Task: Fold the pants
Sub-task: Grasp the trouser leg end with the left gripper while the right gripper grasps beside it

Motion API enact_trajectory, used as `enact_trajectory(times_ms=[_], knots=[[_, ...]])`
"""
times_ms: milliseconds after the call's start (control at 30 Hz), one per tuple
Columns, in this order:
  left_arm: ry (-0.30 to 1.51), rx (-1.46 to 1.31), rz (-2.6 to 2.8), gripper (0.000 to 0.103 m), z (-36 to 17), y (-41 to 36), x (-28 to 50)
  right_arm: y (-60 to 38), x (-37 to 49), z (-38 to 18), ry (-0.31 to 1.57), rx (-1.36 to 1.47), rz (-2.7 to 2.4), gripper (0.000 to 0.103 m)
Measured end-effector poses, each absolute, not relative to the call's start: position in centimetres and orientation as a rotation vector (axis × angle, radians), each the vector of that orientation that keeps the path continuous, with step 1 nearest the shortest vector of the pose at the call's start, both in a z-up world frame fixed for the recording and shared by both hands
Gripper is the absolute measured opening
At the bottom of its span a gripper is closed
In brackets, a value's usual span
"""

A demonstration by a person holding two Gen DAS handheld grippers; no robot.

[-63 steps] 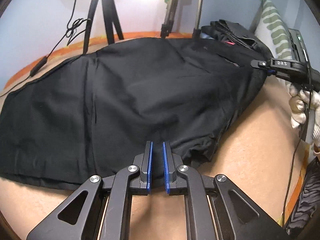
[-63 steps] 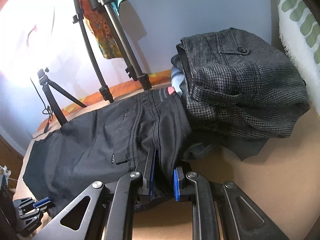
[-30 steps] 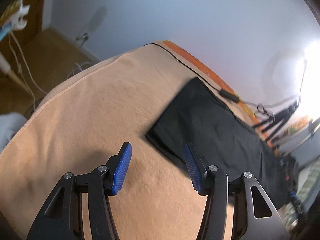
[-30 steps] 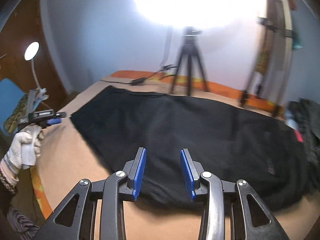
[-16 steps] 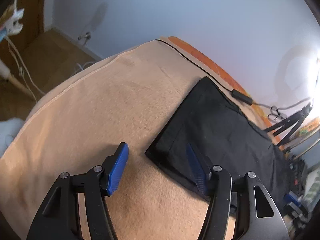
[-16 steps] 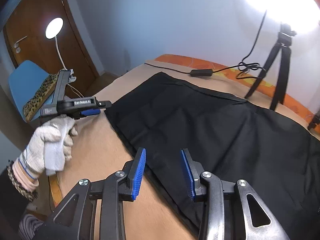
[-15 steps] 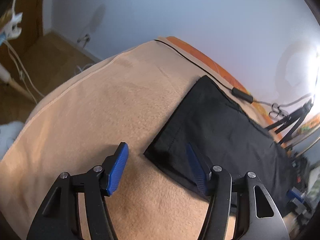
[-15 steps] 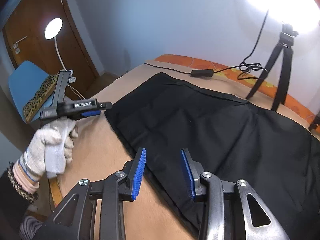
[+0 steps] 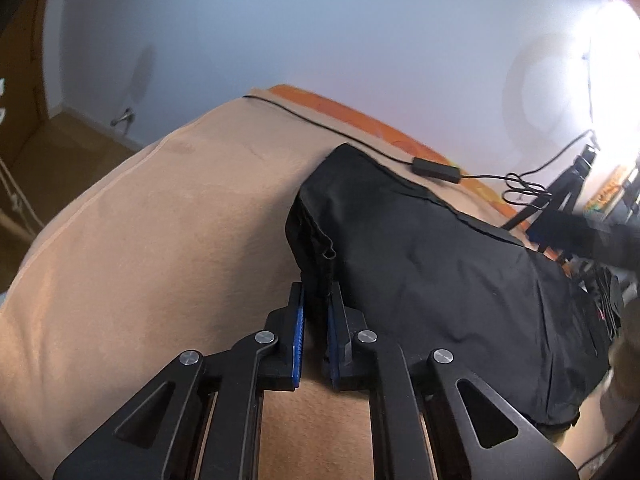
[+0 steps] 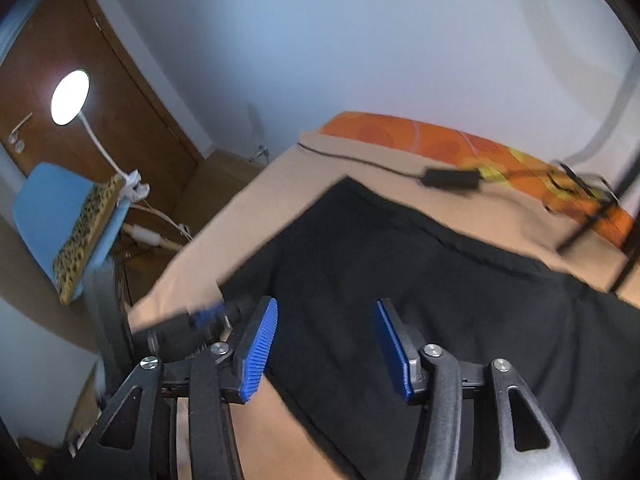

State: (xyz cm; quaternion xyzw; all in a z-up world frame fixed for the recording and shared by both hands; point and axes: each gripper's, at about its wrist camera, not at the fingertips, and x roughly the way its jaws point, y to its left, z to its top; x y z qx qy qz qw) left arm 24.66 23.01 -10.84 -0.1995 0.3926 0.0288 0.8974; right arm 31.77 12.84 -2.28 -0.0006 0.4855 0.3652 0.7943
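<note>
Left wrist view shows your left gripper [image 9: 316, 312] has just clamped its fingers [image 9: 298, 328] on the near hem corner of the black pants [image 9: 440, 264], and the pinched cloth stands bunched between the blue pads. The pants lie spread across the tan blanket [image 9: 152, 240] on the bed, reaching toward the tripod [image 9: 560, 196] at the far end. Right wrist view shows your right gripper [image 10: 326, 340] above the pants' near edge, its fingers just spreading, released and holding nothing. A black cable [image 10: 452, 178] lies beyond the pants.
</note>
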Motion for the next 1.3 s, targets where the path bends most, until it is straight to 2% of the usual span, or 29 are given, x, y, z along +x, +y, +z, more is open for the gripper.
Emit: enact_trajectory(times_ms=[533, 567, 633, 667, 733, 767, 833, 867, 900, 1000, 1267, 1300], knots=[[0.745, -0.296, -0.028, 0.008, -9.8, 20.5, 24.4, 25.1, 37.1, -7.0, 1.221, -0.125, 0.759, 0.056], [0.744, -0.292, -0.030, 0.008, -9.8, 20.4, 24.4, 25.4, 37.3, -7.5, 1.230, -0.144, 0.733, 0.054], [0.745, -0.289, -0.037, 0.008, -9.8, 20.4, 24.4, 25.6, 37.7, -8.3, 1.244, -0.159, 0.715, 0.035], [0.745, -0.290, -0.035, 0.008, -9.8, 20.4, 24.4, 25.5, 37.8, -8.5, 1.251, -0.163, 0.712, 0.032], [0.744, -0.294, -0.032, 0.008, -9.8, 20.5, 24.2, 25.2, 37.8, -8.7, 1.248, -0.148, 0.717, 0.018], [0.745, -0.296, -0.025, 0.012, -9.9, 20.5, 24.2, 25.0, 37.8, -8.6, 1.245, -0.138, 0.718, 0.016], [0.751, -0.298, -0.006, 0.023, -9.9, 20.6, 24.4, 24.5, 37.8, -8.4, 1.237, -0.118, 0.719, 0.005], [0.756, -0.298, 0.008, 0.032, -10.0, 20.7, 24.6, 24.2, 37.8, -8.3, 1.229, -0.107, 0.715, 0.003], [0.754, -0.300, 0.018, 0.034, -10.1, 20.8, 24.7, 24.0, 37.7, -8.1, 1.224, -0.096, 0.714, 0.002], [0.766, -0.308, 0.028, 0.036, -10.3, 20.9, 25.4, 23.1, 37.9, -7.7, 1.218, -0.046, 0.711, 0.002], [0.754, -0.278, 0.042, 0.036, -9.9, 20.3, 26.3, 20.9, 37.6, -6.2, 1.170, 0.020, 0.709, 0.001], [0.749, -0.280, 0.041, 0.030, -9.8, 20.3, 26.2, 20.6, 37.6, -6.0, 1.163, 0.024, 0.708, 0.001]])
